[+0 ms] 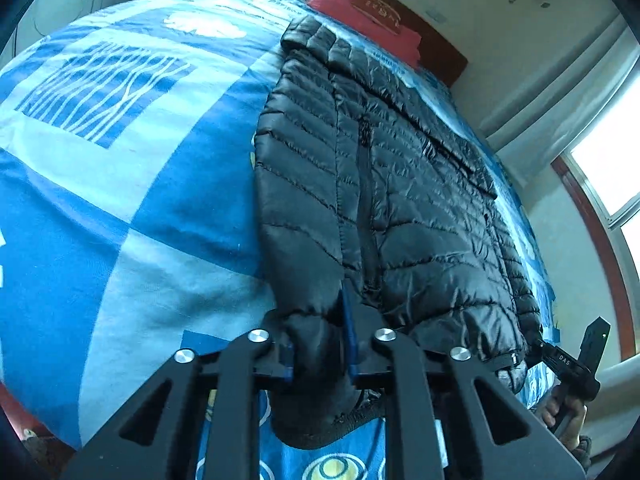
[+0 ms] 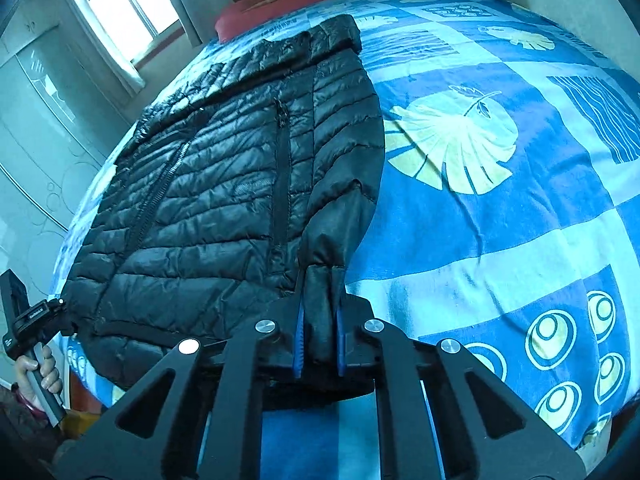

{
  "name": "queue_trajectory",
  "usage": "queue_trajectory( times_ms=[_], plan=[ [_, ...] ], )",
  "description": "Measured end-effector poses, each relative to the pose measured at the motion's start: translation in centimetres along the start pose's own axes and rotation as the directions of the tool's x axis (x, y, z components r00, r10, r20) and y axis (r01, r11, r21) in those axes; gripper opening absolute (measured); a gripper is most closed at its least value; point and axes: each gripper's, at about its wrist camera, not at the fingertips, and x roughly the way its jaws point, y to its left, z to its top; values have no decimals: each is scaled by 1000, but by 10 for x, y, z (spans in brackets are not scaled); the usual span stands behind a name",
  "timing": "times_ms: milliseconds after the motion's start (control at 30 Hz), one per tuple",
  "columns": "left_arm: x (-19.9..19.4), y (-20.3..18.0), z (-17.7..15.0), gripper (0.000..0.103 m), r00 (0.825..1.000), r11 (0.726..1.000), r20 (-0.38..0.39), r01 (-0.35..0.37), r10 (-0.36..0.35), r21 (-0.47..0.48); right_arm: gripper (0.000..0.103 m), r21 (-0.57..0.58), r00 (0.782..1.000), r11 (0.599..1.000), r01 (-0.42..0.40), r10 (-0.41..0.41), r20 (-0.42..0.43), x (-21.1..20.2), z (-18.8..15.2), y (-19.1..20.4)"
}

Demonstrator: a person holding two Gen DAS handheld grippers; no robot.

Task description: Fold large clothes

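A black quilted puffer jacket (image 1: 400,184) lies flat, front up and zipped, on a bed with a blue patterned cover (image 1: 120,160); it also shows in the right wrist view (image 2: 224,184). My left gripper (image 1: 318,344) is shut on a black sleeve cuff (image 1: 316,360) at the jacket's near left corner. In the right wrist view my right gripper (image 2: 320,336) is shut on a black sleeve cuff (image 2: 322,312) at the jacket's near right edge. Each gripper appears small in the other's view, the right one (image 1: 576,360) and the left one (image 2: 32,320), both at the bed's near edge.
A red pillow (image 1: 360,8) and a dark wooden headboard (image 1: 440,44) lie at the far end of the bed. A window (image 1: 608,160) is on one side and a pale wardrobe (image 2: 40,120) stands beside it. The blue cover (image 2: 500,160) spreads wide beside the jacket.
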Motion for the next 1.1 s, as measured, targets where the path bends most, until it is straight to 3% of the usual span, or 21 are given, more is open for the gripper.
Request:
queue_trajectory(
  times_ms=[433,800,900,1100],
  plan=[
    [-82,-23,2,12,987,993,104,120,-120,7,10,58,988,987,-148,146,46,-73,-10,2],
    [-129,-22,-13,12,985,990,122,130,-122,-61,10,121,976,969,-218,212,57,-119,-23,-2],
    [-131,-21,-7,12,983,988,128,141,-132,-62,10,120,969,962,-244,237,73,-116,-13,-2],
    [-119,-34,42,12,970,983,161,183,-181,2,10,118,944,940,-319,305,126,-103,31,-1]
  ],
)
